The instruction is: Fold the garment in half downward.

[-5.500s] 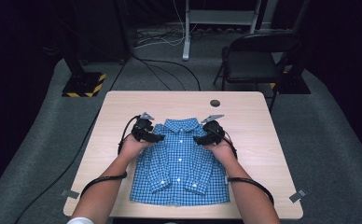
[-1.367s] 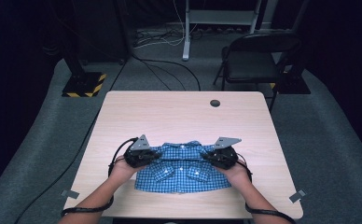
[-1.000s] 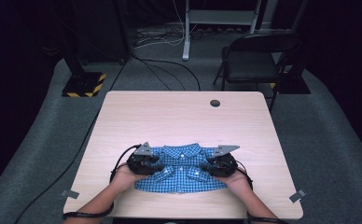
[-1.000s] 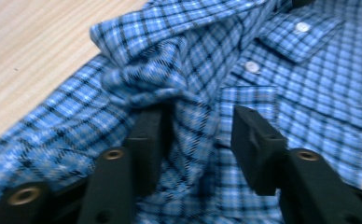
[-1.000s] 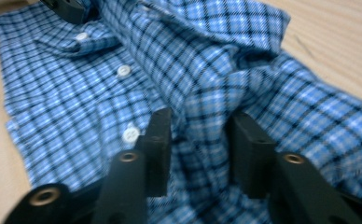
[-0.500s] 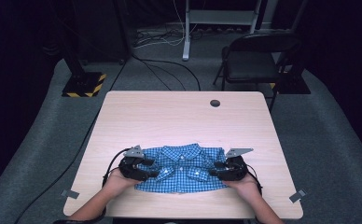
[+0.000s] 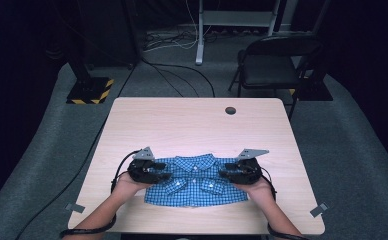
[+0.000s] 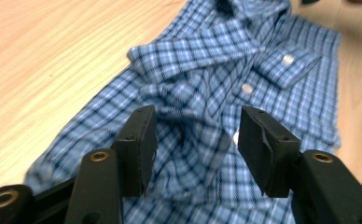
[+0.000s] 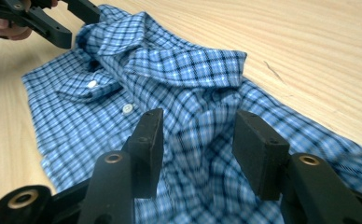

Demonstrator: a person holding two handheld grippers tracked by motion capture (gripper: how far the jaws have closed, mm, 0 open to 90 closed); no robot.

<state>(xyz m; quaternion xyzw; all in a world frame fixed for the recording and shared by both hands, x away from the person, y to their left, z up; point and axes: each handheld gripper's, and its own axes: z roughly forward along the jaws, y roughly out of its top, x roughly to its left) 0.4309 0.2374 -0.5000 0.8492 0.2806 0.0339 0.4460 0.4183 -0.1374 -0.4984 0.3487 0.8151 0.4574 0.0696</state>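
Shirt (image 7: 194, 182) shoulders lie between each low, inward-pointing hand-held gripper's parted, just-closing jaws.

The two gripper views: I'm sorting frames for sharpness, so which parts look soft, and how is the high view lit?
Left gripper view: the shirt is soft near the jaws, sharper toward the collar. Right gripper view: the cloth is smeared at the lower edge, collar and table grain crisp. High view: the table is brightly lit, the room around it dark.
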